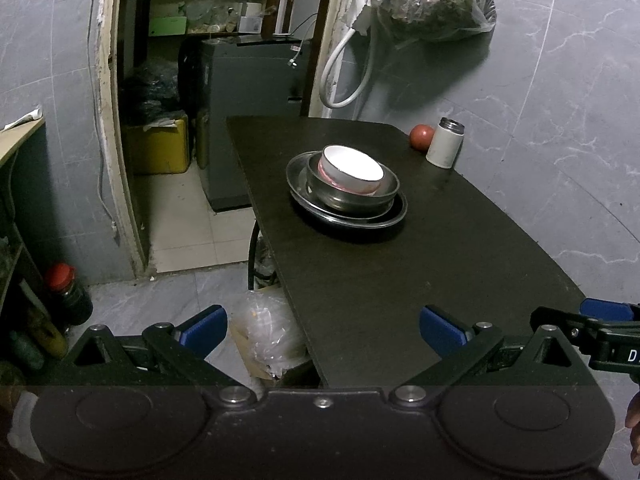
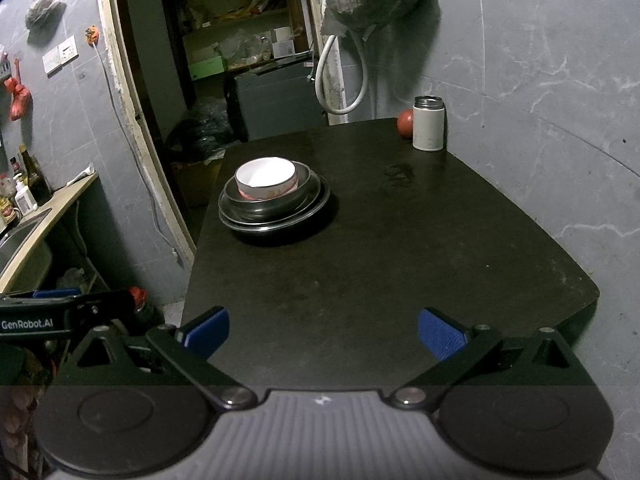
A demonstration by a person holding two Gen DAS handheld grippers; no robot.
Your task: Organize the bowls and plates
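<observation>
the left gripper (image 1: 322,330) hangs over the near left corner of the dark table (image 1: 384,300), its blue fingers (image 1: 204,326) spread wide apart and holding nothing. the right gripper (image 2: 324,330) hovers over the near edge of the same table, fingers (image 2: 440,336) likewise wide apart and empty. the two tools sit side by side, each showing at the edge of the other's view.

farther on, toward the left side of the table and well apart from both grippers, stands the stack: a white bowl (image 2: 266,178) nested in a metal bowl (image 2: 272,202), which rests on a wide metal plate (image 2: 276,220). it looks as though another dark dish lies under the plate, but i cannot tell for sure. by the look of it the stacking is largely done, biggest at the bottom and smallest on top, so the step in hand is likely a check or a small nudge. to do that well, come in low and slow, touch the plate rim from both sides and never push the white bowl, since it sits a little off centre and could tip.

at the far right corner a white flask (image 2: 428,124) stands upright with a red fruit (image 2: 405,123) just beside it; keep clear of both.
</observation>
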